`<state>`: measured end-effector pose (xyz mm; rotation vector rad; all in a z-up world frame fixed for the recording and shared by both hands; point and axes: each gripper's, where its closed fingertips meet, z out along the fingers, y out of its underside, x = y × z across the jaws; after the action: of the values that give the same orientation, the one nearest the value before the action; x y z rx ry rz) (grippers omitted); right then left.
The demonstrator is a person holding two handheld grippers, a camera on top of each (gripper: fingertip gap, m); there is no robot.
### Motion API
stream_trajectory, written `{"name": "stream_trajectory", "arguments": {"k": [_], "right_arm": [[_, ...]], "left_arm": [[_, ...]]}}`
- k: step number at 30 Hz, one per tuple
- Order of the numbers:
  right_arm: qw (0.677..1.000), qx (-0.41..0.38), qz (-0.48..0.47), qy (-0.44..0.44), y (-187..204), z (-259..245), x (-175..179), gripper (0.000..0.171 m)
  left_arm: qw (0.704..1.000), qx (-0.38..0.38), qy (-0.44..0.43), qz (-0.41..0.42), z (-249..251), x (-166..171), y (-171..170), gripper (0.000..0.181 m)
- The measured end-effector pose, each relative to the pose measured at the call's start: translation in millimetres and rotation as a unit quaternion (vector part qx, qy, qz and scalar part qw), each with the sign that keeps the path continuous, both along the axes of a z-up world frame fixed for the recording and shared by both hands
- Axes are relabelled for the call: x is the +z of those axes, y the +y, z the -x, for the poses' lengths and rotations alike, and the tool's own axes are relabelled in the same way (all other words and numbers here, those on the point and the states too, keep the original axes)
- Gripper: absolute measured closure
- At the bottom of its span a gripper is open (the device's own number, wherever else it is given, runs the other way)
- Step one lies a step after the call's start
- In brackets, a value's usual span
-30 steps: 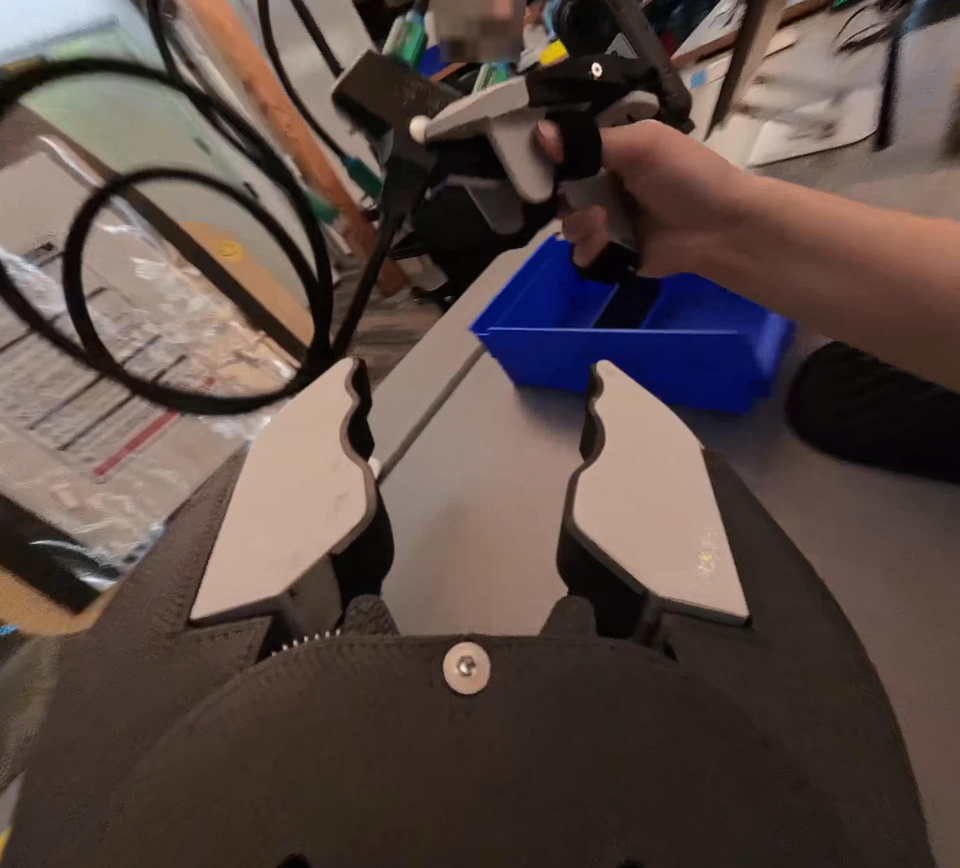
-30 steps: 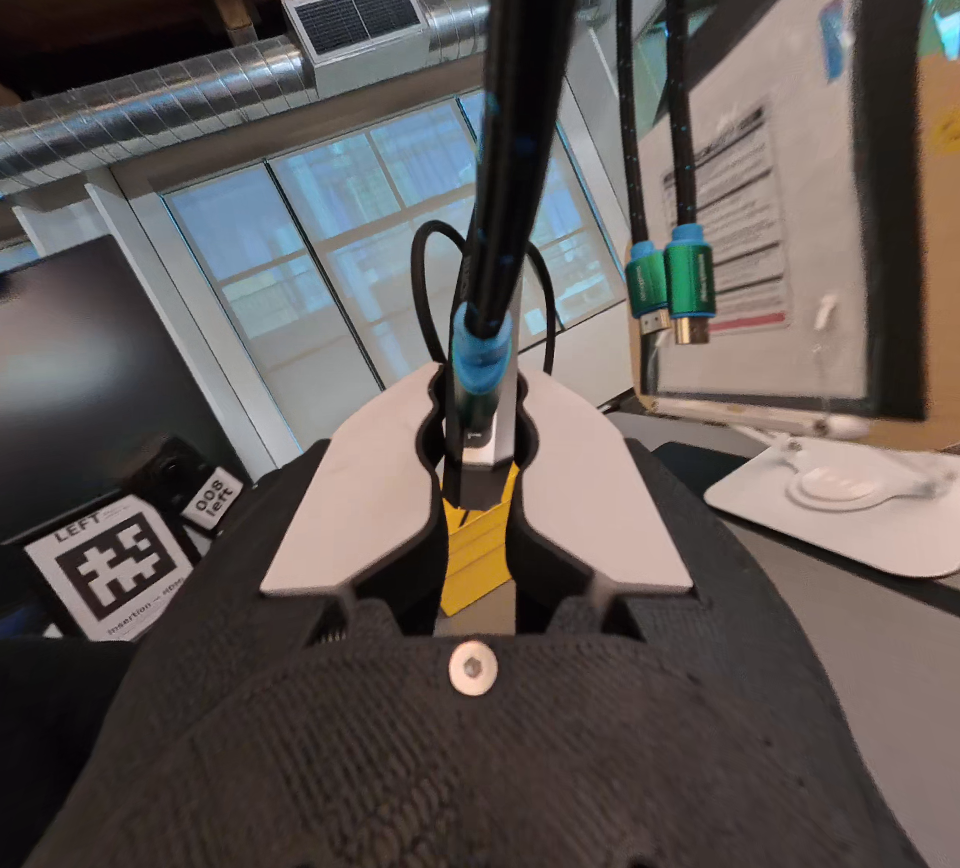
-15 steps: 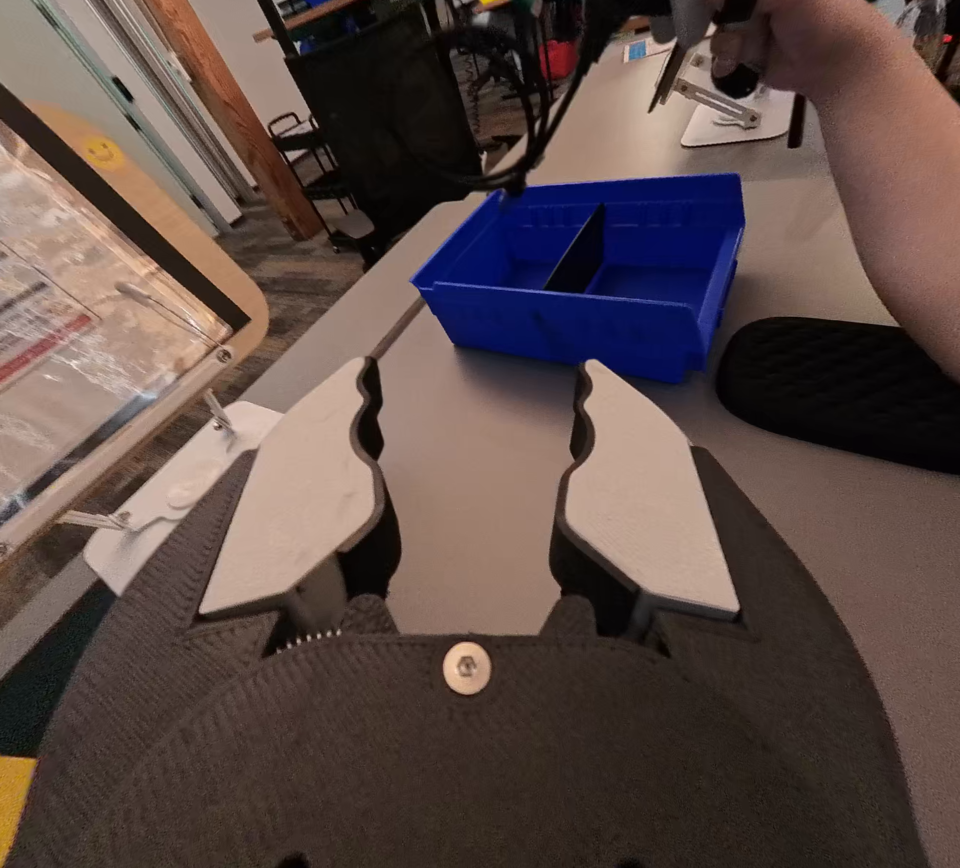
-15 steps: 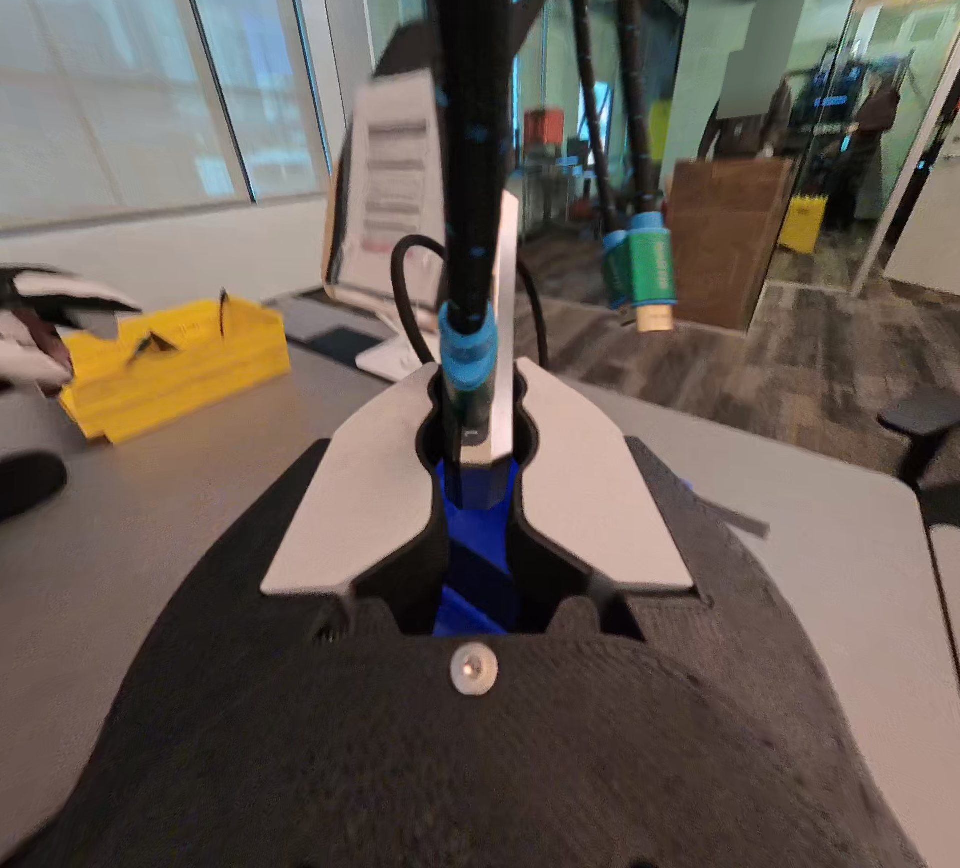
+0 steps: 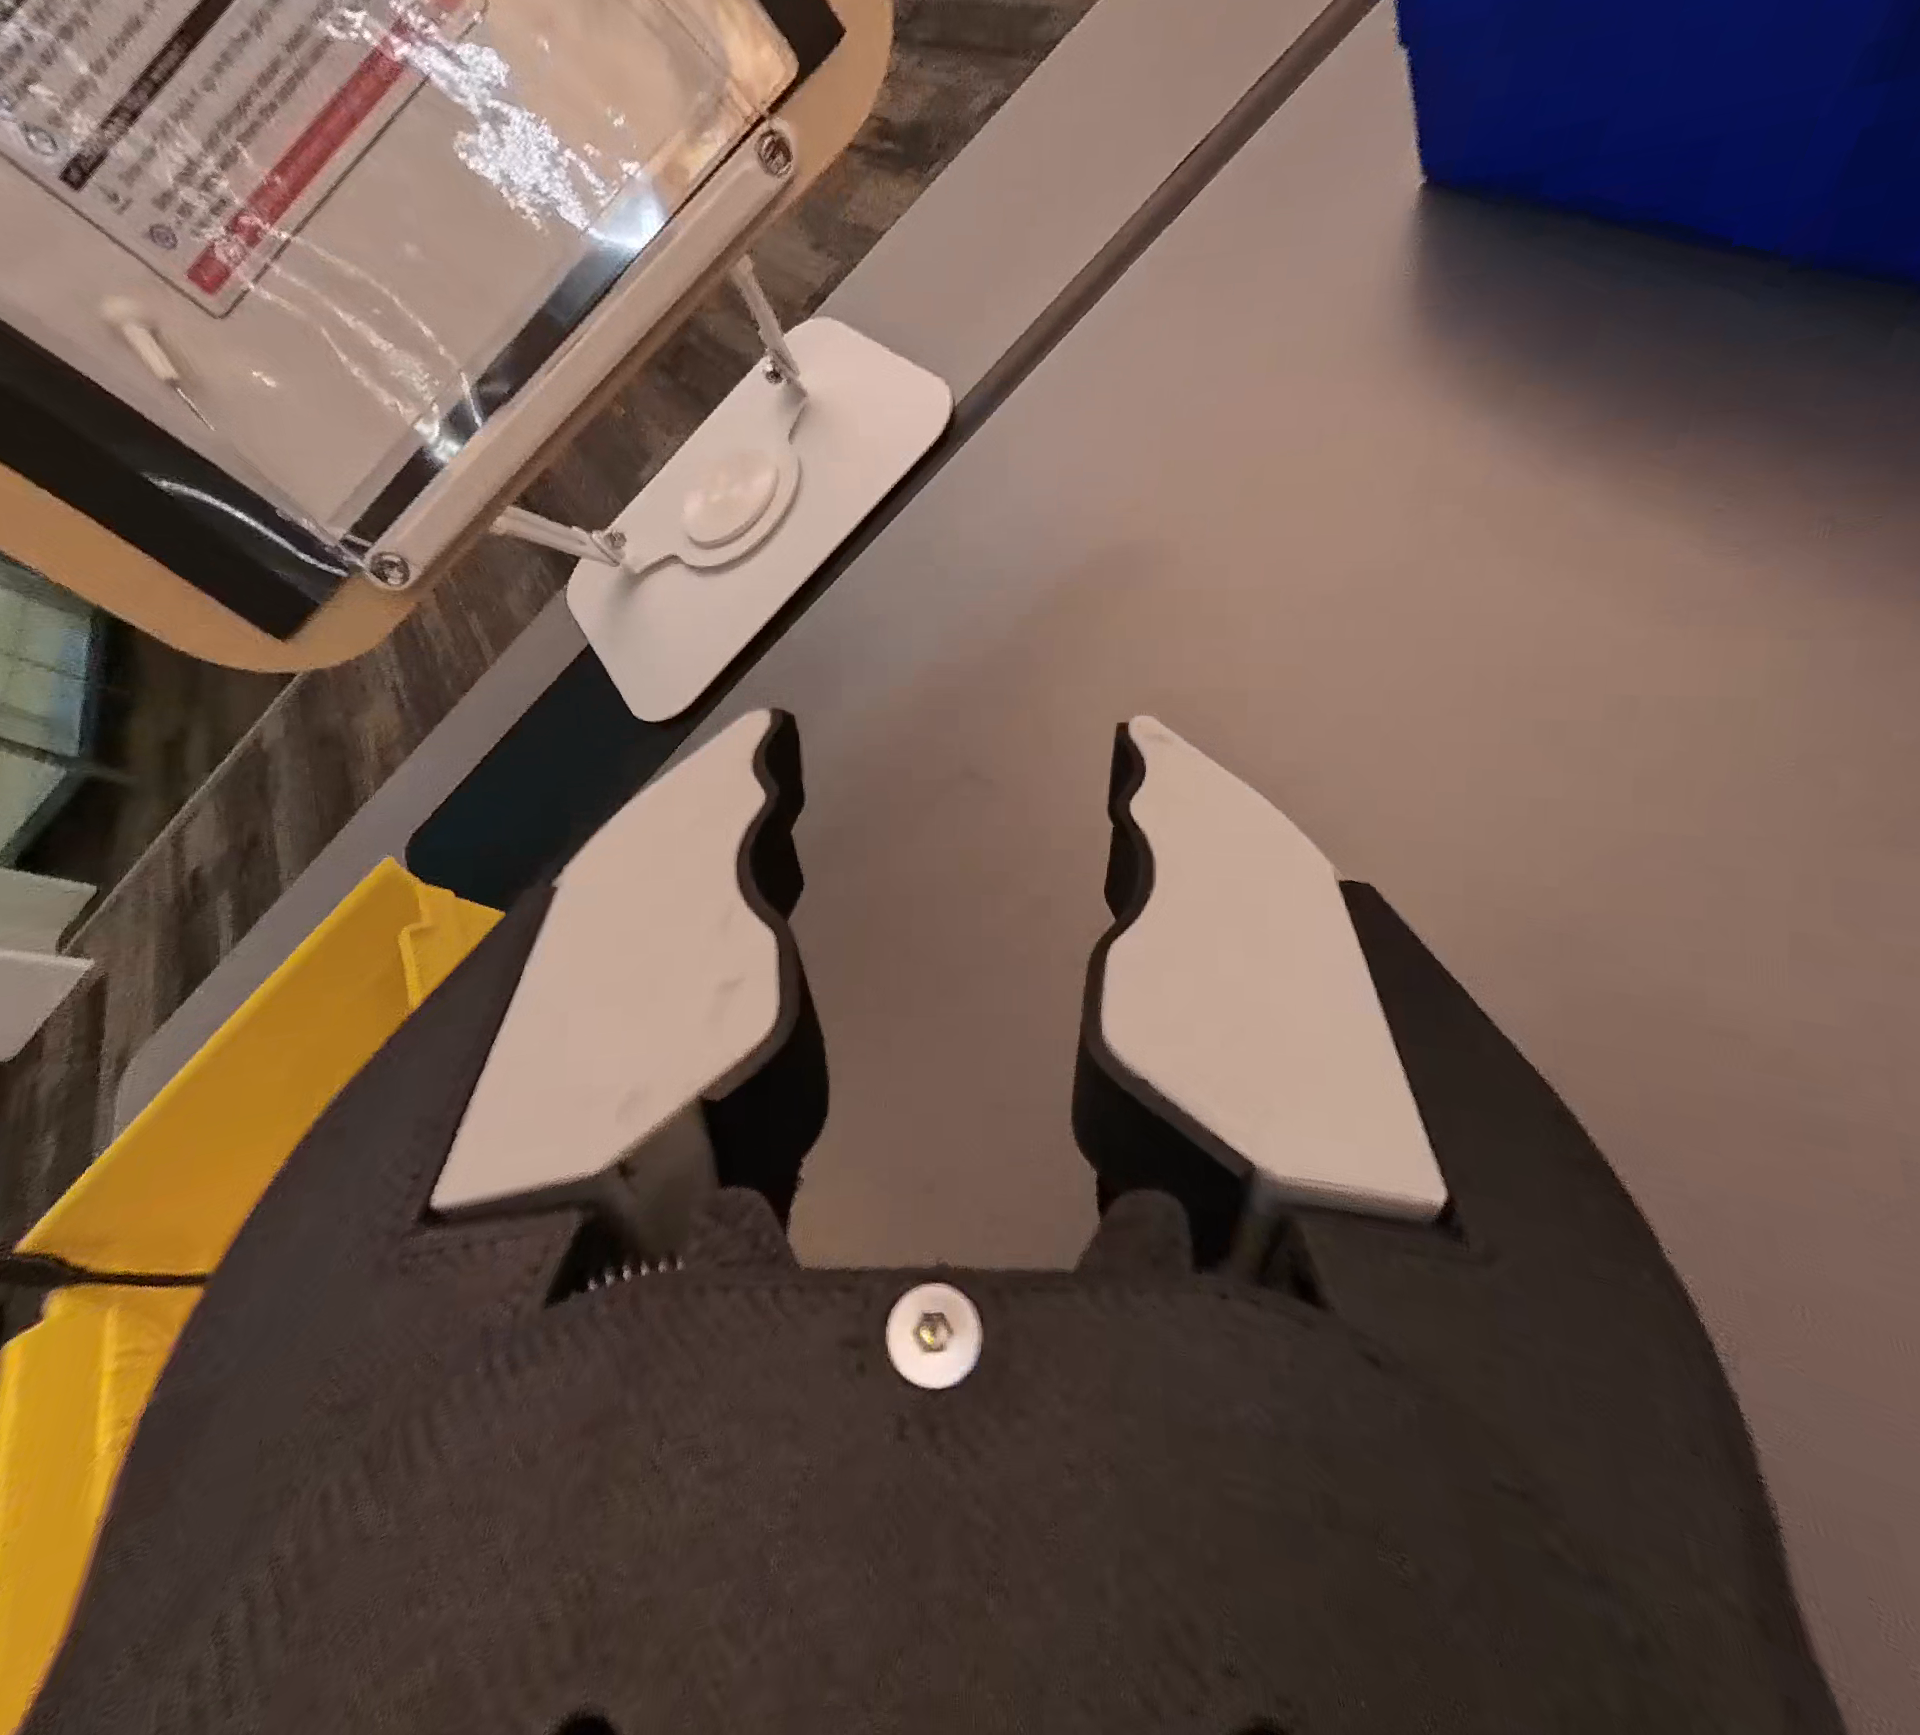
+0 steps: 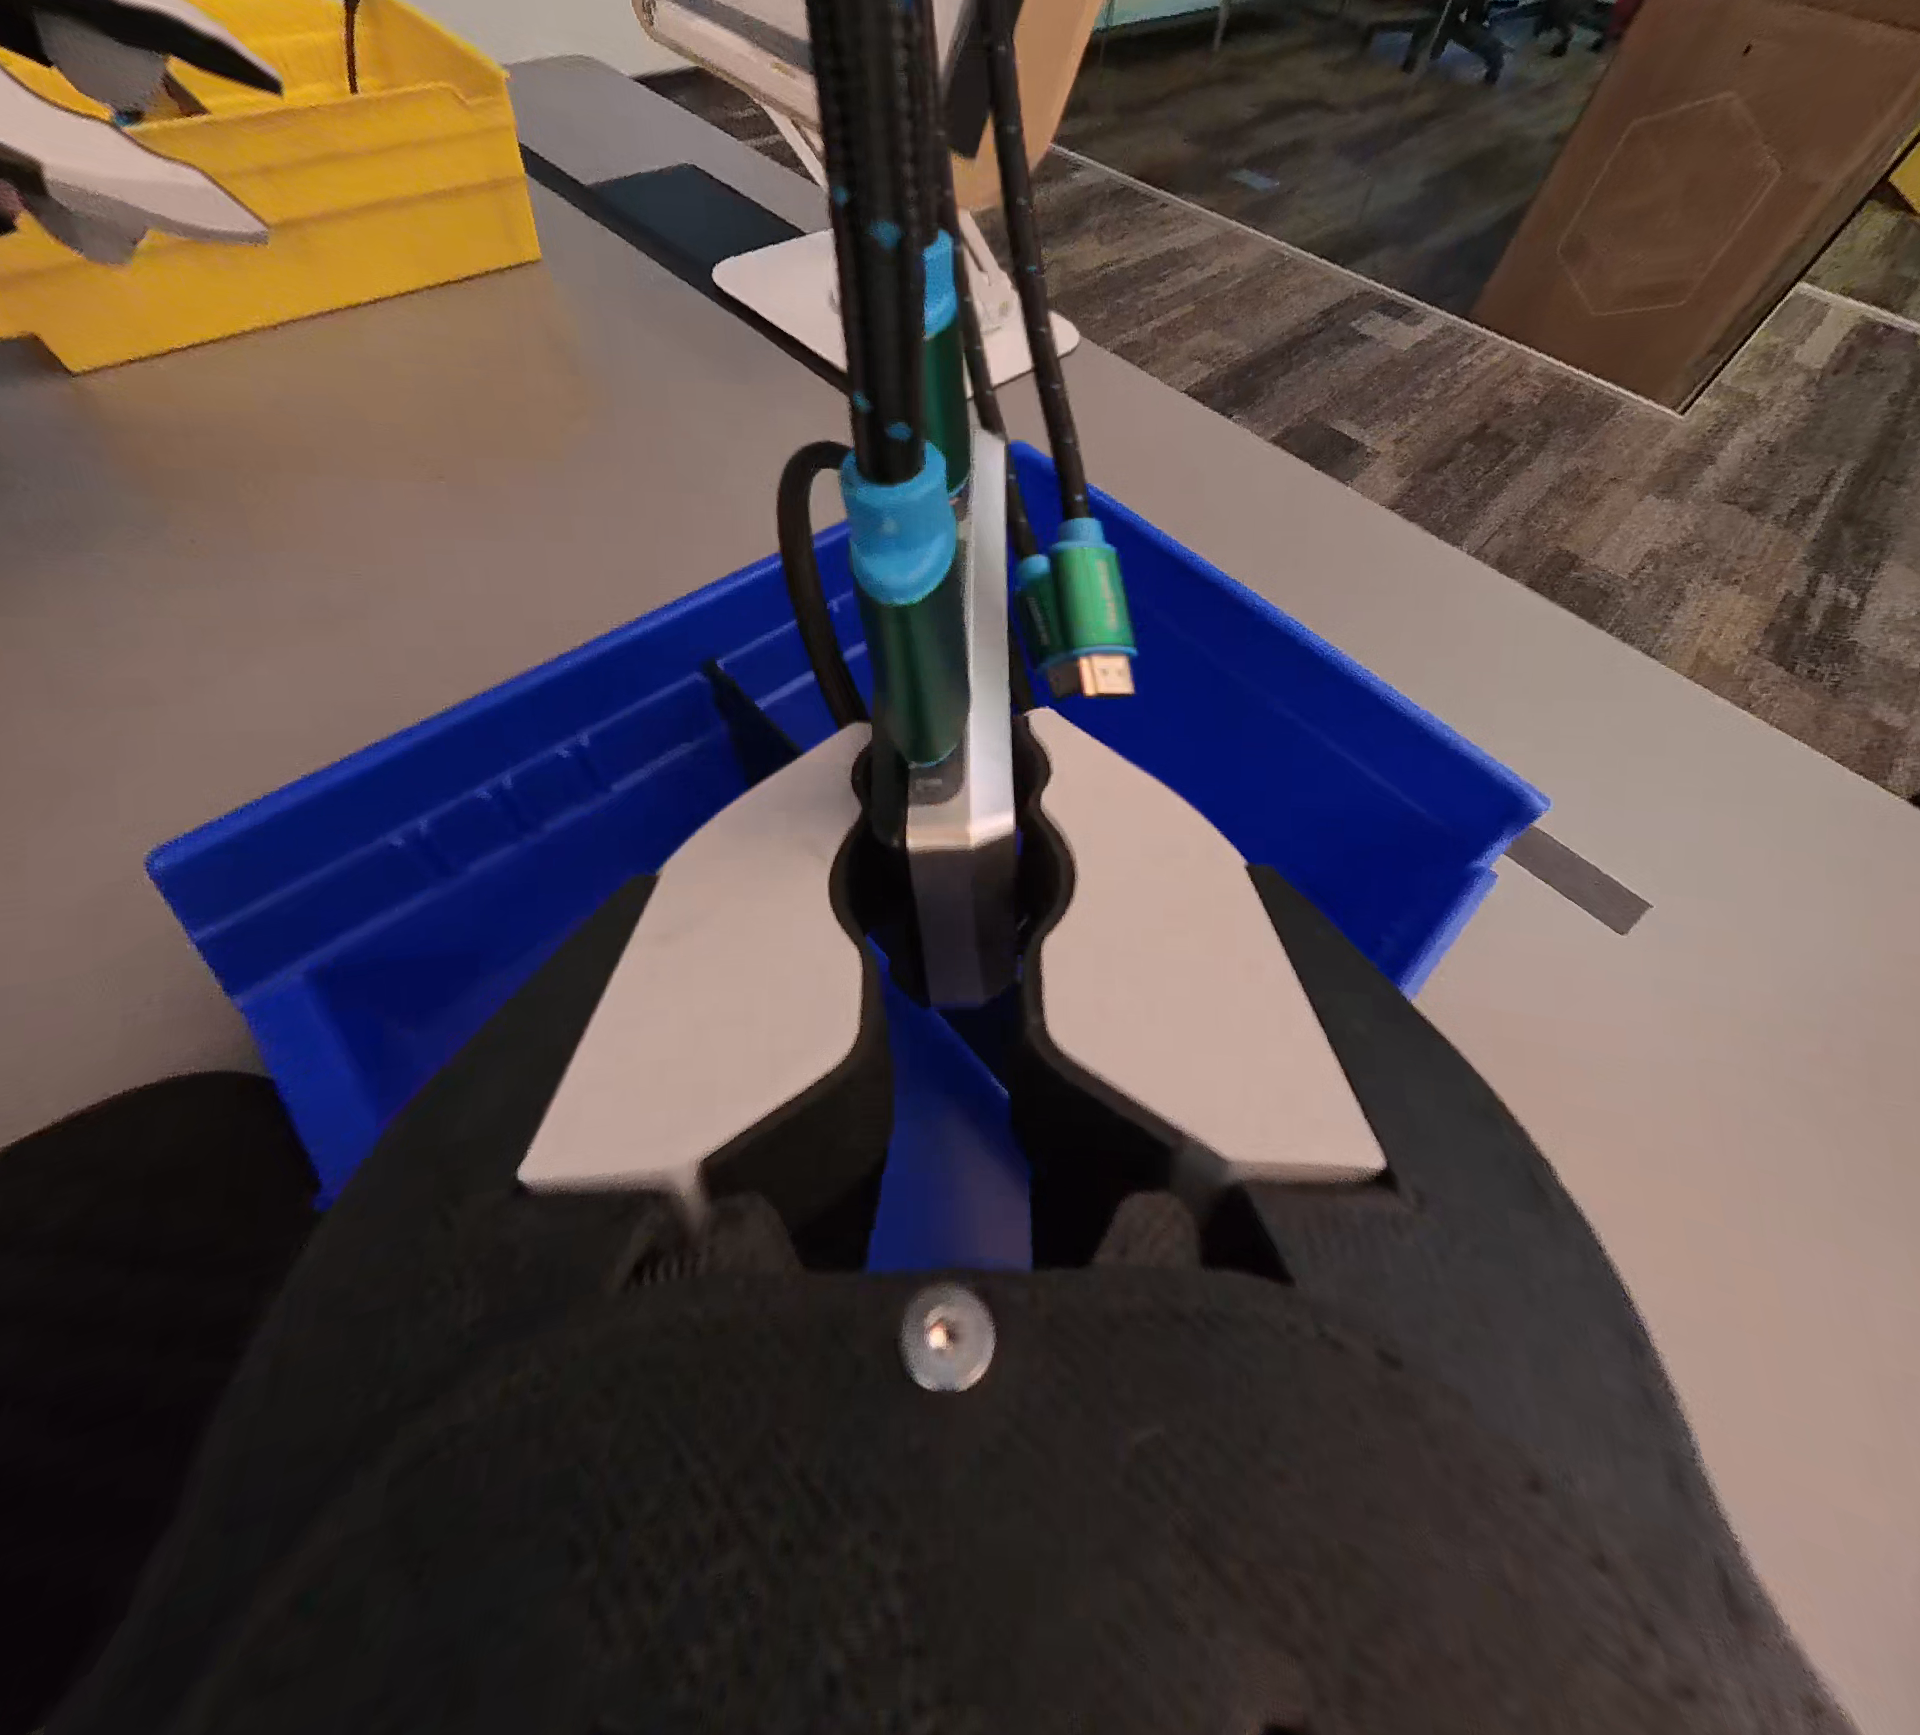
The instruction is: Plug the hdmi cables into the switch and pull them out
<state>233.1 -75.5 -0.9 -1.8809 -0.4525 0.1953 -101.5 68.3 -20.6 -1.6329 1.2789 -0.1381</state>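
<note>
My right gripper is shut on a silver HDMI switch and holds it upright above the blue bin. A green plug with a blue collar sits in the switch, and its black braided cable runs up out of view. Two loose green HDMI plugs dangle beside the switch over the bin. My left gripper is open and empty above the grey table. It also shows at the far left of the right wrist view, in front of the yellow bin.
A yellow bin stands at the back left and shows at the lower left of the left wrist view. A framed sign on a white stand sits at the table edge. The blue bin has a divider. A black pad lies beside it. Tip to tip, the grippers are about 35 centimetres apart.
My right gripper has swung down with the switch and cables to just above the blue bin. My left gripper has tilted down and left, staying open; the other hand has left its view.
</note>
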Motion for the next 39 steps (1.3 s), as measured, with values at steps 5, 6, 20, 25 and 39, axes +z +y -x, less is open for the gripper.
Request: {"name": "stream_trajectory", "arguments": {"k": [5,6,20,25,39], "right_arm": [[1.000,-0.019,0.018,-0.005,4.0,-9.3,-12.3,0.148],[1.000,-0.021,0.021,-0.006,4.7,-9.6,-13.1,0.148],[0.997,-0.062,0.046,0.010,7.1,-20.4,-15.4,0.148],[0.996,-0.061,0.061,-0.009,7.8,-20.9,-23.1,0.147],[0.992,-0.073,0.086,-0.063,-0.7,-5.6,-1.4,0.133]], "left_arm": [[0.999,0.012,0.021,-0.029,4.5,0.0,6.0,0.125],[0.999,0.011,0.020,-0.028,4.0,0.0,5.5,0.125],[1.000,-0.006,0.022,0.003,-2.0,-8.7,-2.2,0.123],[0.999,-0.015,0.026,0.009,-5.1,-11.8,-5.9,0.121],[0.955,-0.157,-0.113,0.223,-30.9,10.6,-63.0,0.116]]}}
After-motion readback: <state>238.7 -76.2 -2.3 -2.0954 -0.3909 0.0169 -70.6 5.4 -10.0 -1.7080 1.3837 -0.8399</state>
